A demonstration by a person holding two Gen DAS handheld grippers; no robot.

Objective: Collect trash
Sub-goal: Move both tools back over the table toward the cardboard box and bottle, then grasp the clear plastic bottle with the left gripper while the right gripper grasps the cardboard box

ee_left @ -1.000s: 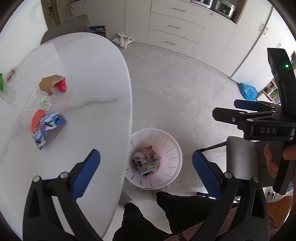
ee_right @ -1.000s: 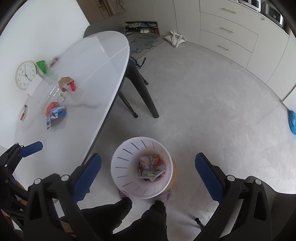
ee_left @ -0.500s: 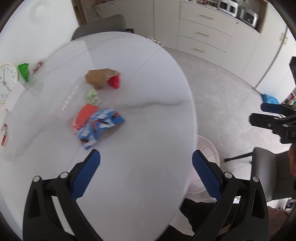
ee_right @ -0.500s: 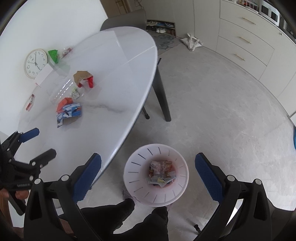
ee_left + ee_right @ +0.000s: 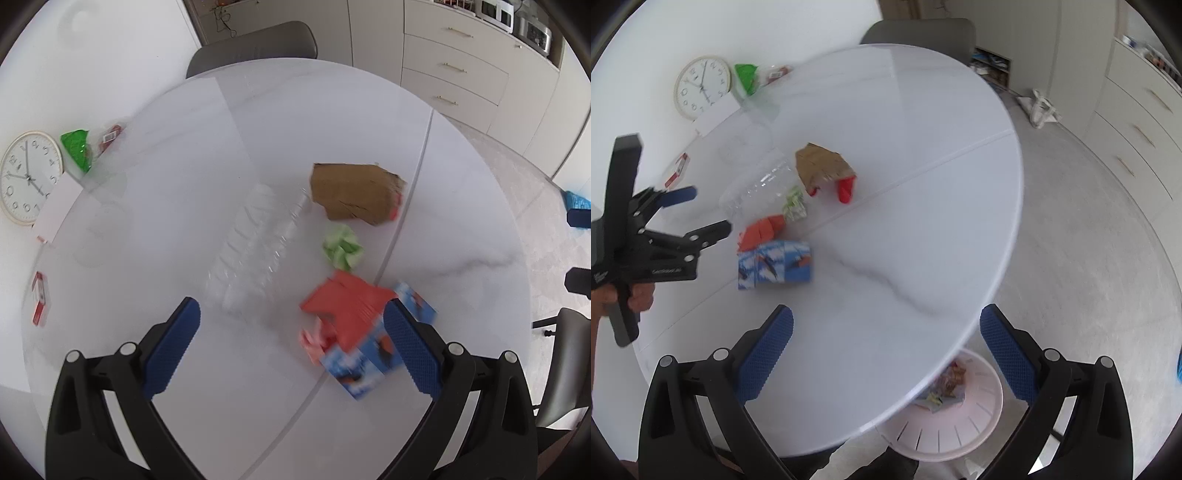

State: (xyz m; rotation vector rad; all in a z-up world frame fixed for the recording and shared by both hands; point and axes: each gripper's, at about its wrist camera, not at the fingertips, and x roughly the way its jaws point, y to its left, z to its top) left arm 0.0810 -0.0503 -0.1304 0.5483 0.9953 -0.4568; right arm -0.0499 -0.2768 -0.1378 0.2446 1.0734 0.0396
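White marble table (image 5: 923,206) carries trash cluster toward wall-side edge: blue printed carton (image 5: 774,264), red wrapper (image 5: 759,232) touching it, green crumpled paper (image 5: 341,246), clear plastic bottle (image 5: 255,243) lying flat, brown cardboard piece (image 5: 354,192). Left gripper (image 5: 291,343) above table, jaws spread, empty, right pad overlapping carton in view. Right gripper (image 5: 886,350) near front edge, jaws spread, empty. Pink slotted bin (image 5: 960,424) on floor under front edge, trash inside.
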